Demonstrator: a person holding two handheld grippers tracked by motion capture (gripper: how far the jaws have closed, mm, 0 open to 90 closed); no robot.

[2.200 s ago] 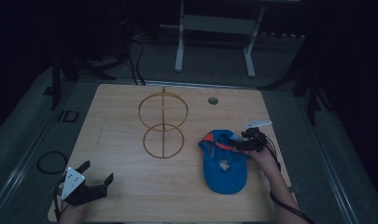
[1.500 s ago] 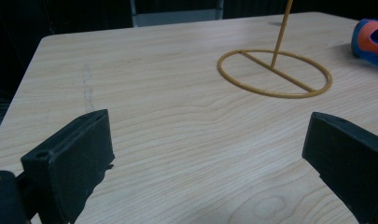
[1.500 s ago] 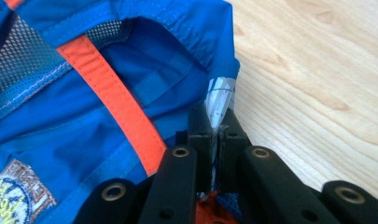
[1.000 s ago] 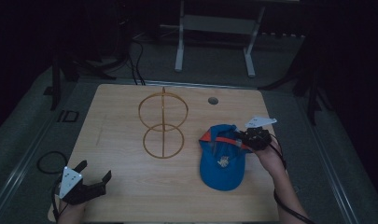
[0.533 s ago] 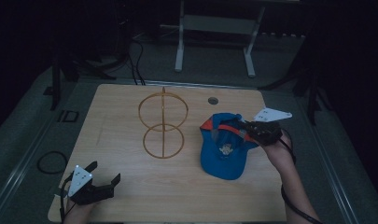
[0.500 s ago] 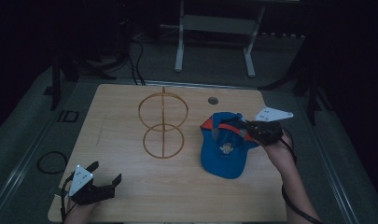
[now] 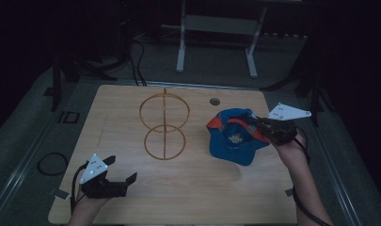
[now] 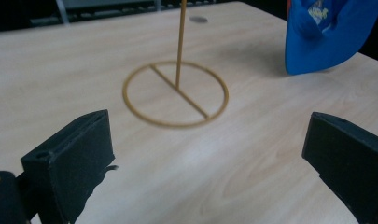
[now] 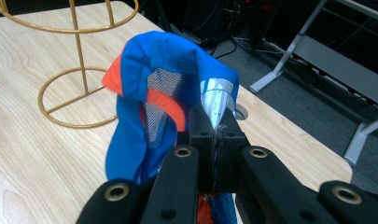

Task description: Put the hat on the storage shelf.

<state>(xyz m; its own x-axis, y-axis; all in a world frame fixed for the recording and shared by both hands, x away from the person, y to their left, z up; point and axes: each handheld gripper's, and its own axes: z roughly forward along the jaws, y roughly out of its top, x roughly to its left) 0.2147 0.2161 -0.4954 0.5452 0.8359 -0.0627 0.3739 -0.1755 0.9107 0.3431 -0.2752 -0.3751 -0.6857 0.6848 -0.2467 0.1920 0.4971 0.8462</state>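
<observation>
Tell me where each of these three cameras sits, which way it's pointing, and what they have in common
High view: fixed above the person's side, looking forward and down on the table; both forearms enter from the bottom, holding the left gripper and right gripper.
Left gripper view: rides the left gripper, low over the table, facing the gold wire stand; its two black jaws stand wide apart.
Right gripper view: rides the right gripper, looking along its shut jaws at the blue cap they pinch.
Shared: all three show the stand and the cap.

The cap is bright blue with orange trim and grey mesh inside. The wire stand is gold. The surface is light wood. Both claws are black.
</observation>
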